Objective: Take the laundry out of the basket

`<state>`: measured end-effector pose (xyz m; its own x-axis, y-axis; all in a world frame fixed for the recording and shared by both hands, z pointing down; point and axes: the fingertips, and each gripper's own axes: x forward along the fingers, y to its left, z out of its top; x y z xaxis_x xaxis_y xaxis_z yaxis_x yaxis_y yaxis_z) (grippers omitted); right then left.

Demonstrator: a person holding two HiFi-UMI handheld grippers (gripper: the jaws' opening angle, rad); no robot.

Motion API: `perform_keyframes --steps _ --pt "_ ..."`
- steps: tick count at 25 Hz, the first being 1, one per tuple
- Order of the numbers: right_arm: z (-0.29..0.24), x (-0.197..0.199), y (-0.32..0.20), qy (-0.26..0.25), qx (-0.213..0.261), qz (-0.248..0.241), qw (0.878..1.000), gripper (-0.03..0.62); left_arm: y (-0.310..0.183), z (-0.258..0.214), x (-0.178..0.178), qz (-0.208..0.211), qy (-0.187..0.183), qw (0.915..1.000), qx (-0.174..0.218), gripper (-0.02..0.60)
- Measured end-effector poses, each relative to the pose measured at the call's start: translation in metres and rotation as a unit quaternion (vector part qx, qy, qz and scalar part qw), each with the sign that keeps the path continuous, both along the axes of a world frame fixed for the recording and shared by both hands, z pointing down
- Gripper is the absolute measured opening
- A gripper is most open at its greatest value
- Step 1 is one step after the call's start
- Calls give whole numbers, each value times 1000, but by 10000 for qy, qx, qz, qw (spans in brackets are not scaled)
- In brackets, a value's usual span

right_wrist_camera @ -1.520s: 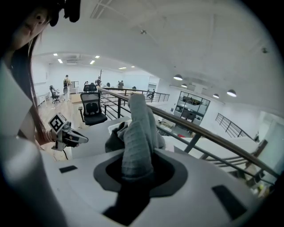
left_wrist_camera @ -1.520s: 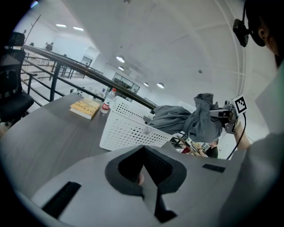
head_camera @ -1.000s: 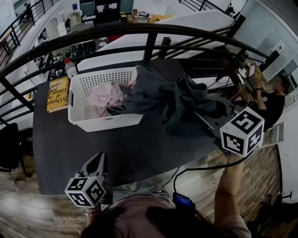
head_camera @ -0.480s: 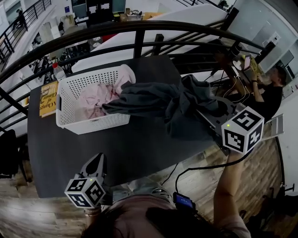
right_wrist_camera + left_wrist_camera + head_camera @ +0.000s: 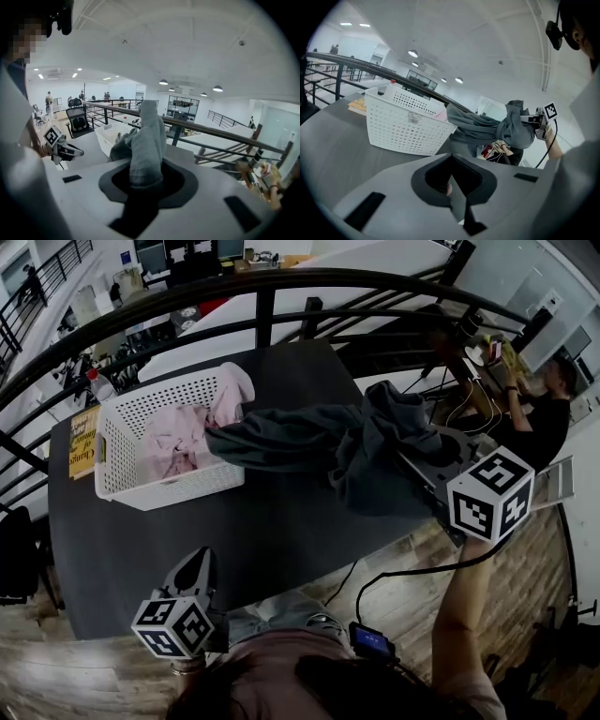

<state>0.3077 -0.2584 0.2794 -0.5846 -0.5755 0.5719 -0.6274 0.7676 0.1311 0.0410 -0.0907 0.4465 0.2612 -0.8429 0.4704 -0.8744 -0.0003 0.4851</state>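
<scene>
Right gripper point(image 5: 146, 183) has dragged grey garment point(image 5: 309, 442) farther from basket point(image 5: 150, 493) (jaws clamped).

Garment point(image 5: 309, 439) in the right gripper point(image 5: 145, 182) is plain dark grey. The basket point(image 5: 178, 486) ahead of the left gripper point(image 5: 192, 563) is white with a dotted hole pattern, and the laundry point(image 5: 178, 439) inside it is pale pink. Table point(image 5: 262, 540) under both is charcoal. Book point(image 5: 82, 442) past the basket is yellow. Railing point(image 5: 281, 282) is black. The cubes point(image 5: 490, 495) are white with black squares.

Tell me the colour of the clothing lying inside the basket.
Pale pink. The clothing in the white basket shows best in the head view.
</scene>
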Motion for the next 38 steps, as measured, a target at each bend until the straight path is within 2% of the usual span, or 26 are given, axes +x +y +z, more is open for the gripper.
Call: perform_keyframes --steps 13,17,21,27,31,35,38 --pt "79 17 -24 511 -621 239 9965 114 -16 1 20 84 -137 9998 -80 0" --pt "105 16 -26 291 -923 315 9948 114 -15 5 20 -3 -180 9998 -114 0" --pt "132 15 -26 278 -1198 403 9916 117 -10 7 23 -63 -167 9997 -139 0" --pt "189 9 -14 37 -1652 516 9849 121 -7 5 32 -19 -80 9999 -101 0" --pt "210 7 -7 -245 -1510 592 9865 124 -6 8 38 35 -105 9998 -156 0" --pt "226 6 4 -526 -1587 695 9835 134 -5 9 43 73 -84 9998 -174 0" --pt "235 8 8 -808 -1464 865 9821 141 -5 9 46 119 -80 9998 -166 0"
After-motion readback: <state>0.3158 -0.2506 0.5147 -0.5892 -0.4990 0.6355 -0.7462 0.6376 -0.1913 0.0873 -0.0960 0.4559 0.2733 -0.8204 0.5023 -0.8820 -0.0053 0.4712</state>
